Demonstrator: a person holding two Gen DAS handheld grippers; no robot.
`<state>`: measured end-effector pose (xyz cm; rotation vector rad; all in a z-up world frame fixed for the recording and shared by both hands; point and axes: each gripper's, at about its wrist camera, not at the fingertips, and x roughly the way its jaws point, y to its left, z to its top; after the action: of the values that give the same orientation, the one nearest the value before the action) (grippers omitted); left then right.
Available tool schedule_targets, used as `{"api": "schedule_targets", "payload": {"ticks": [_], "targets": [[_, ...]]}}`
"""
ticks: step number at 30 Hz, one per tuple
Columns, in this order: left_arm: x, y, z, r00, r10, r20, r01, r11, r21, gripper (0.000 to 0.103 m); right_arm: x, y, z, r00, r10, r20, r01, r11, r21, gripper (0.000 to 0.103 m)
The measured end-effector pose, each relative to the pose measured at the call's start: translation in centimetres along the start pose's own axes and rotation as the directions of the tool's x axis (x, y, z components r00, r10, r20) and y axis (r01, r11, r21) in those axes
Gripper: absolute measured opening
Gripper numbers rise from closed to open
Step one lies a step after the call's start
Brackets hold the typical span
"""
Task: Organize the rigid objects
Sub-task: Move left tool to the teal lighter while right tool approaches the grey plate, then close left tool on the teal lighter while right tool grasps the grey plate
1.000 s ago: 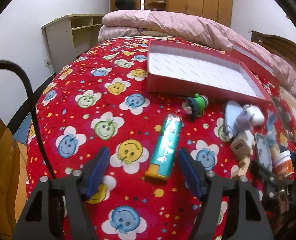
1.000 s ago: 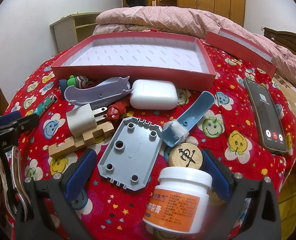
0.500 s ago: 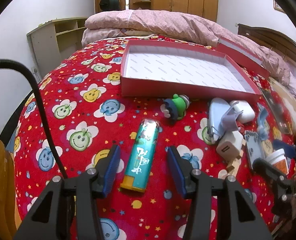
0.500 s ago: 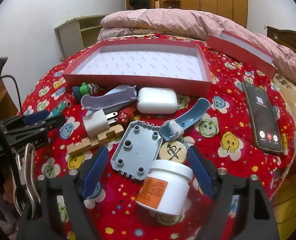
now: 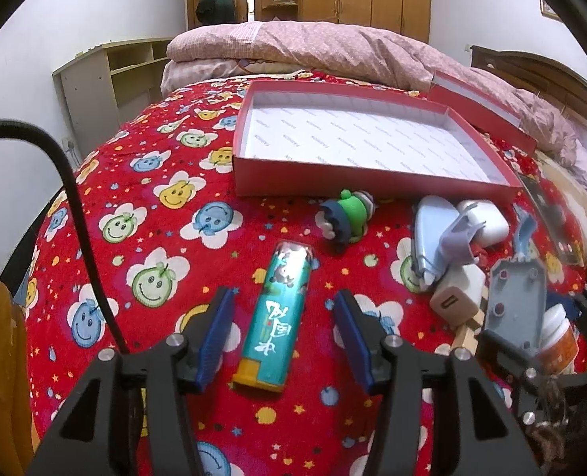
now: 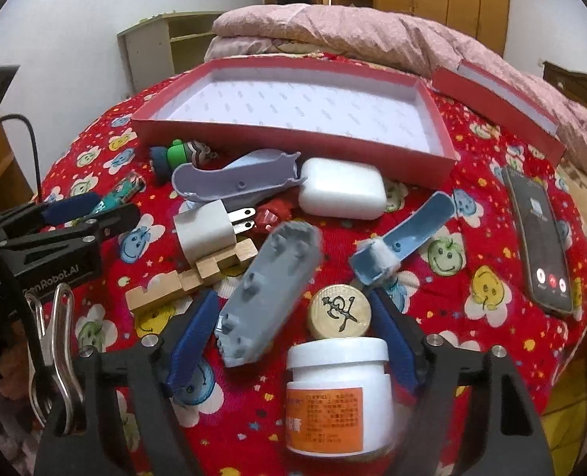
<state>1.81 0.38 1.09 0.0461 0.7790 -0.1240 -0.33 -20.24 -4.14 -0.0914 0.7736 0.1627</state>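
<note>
Sorting step, pickup phase, both wrist views. At far left, the left gripper (image 5: 283,295) pointed down over the quilted red bedspread (image 5: 154,238), released; its blue pads stood either side of the lighter (image 5: 279,317) without touching it, and the jaws were opening. The lighter, a slim hard teal bar with a yellow base and glossy wrap, lay lengthwise in the gap, well short of the red box (image 5: 372,182), a shallow empty cardboard tray lined in white. Judged next move: close squarely on the lighter's long flat sides, lift, and carry it over the box wall. Toward the right, the right gripper (image 6: 293,297) bracketed three items: a grey moulded plastic plate (image 6: 269,289), ribbed and studded, tipped up on edge just beside the left-hand pad; a round wooden disc (image 6: 339,311) bearing an inked character; and a white screw-lid jar (image 6: 341,392) with an orange label. Whether the pads pressed on any of them could not be told. Farthest right lay a smooth black phone (image 6: 539,238), screen lit.
</note>
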Motion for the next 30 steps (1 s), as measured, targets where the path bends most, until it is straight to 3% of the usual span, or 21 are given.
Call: {"api": "schedule_targets", "payload": {"ticks": [6,9,21,23,25,30], "targets": [[-0.3,0.3,-0.2,0.999,-0.039,0.006,0.039,0.999,-0.011,0.032,-1.6,-1.6,0.4,1.0,-0.02,0.023,0.019,0.999,0.04,0.079],[-0.6,0.7,-0.3,0.998,-0.06,0.005,0.06,0.998,-0.027,0.024,-2.0,-1.9,0.6,1.0,0.009,0.011,-0.01,0.998,0.057,0.079],[-1.4,1.5,-0.7,0.994,-0.111,-0.012,0.109,0.991,-0.074,0.024,-2.8,-0.1,1.1,0.999,0.006,0.051,-0.005,1.0,-0.019,0.079],[-1.5,1.5,-0.7,0.994,-0.113,-0.011,0.112,0.991,-0.076,0.024,-2.8,-0.1,1.2,0.999,0.025,0.048,-0.023,0.999,-0.028,0.075],[-1.7,1.4,-0.7,0.993,-0.119,-0.009,0.118,0.99,-0.077,0.024,-2.4,-0.2,1.3,0.998,0.059,0.017,-0.058,0.998,-0.029,0.061],[-2.0,1.2,-0.8,0.993,-0.122,-0.005,0.121,0.99,-0.074,0.024,-1.9,0.3,1.2,0.999,0.041,0.013,-0.04,0.998,-0.051,0.059]]}}
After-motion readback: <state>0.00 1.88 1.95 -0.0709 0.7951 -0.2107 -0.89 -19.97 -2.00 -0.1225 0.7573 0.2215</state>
